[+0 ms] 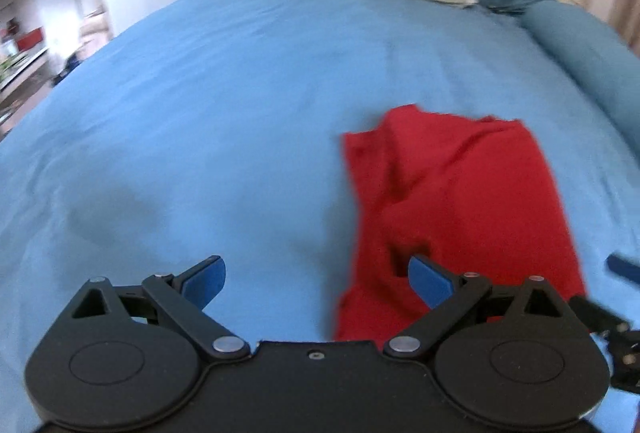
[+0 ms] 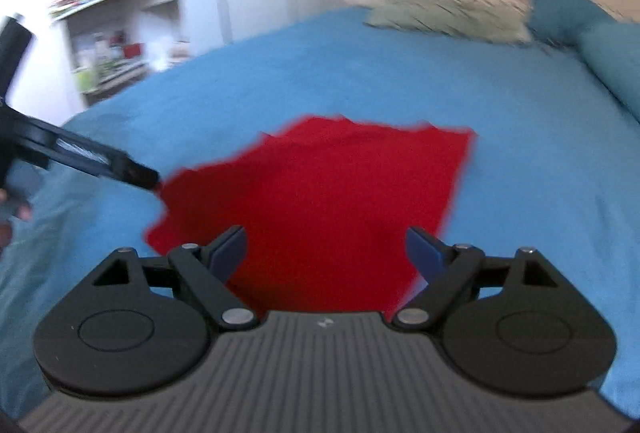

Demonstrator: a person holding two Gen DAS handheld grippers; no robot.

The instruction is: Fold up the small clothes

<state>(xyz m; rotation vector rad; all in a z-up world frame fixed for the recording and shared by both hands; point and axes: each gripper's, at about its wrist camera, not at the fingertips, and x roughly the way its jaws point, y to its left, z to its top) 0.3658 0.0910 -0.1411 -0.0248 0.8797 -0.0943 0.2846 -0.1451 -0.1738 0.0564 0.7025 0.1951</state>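
A: Status? Where is the red garment (image 2: 320,201) seen?

B: On the blue bedsheet (image 1: 200,113), partly folded into a rough rectangle; left edge is rumpled.

A: Grippers?

B: Left gripper (image 1: 316,277) and right gripper (image 2: 326,253) are spread wide, nothing held. Garment at 1 o'clock of left. More folds are likely needed.

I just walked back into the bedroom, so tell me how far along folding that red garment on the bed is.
Partly done, it seems: the red garment lies on the blue bedsheet with a layer apparently folded over, though the edges are uneven. Nothing is in hand: the left gripper and right gripper are both open over it. Squaring it off with further folds is left.
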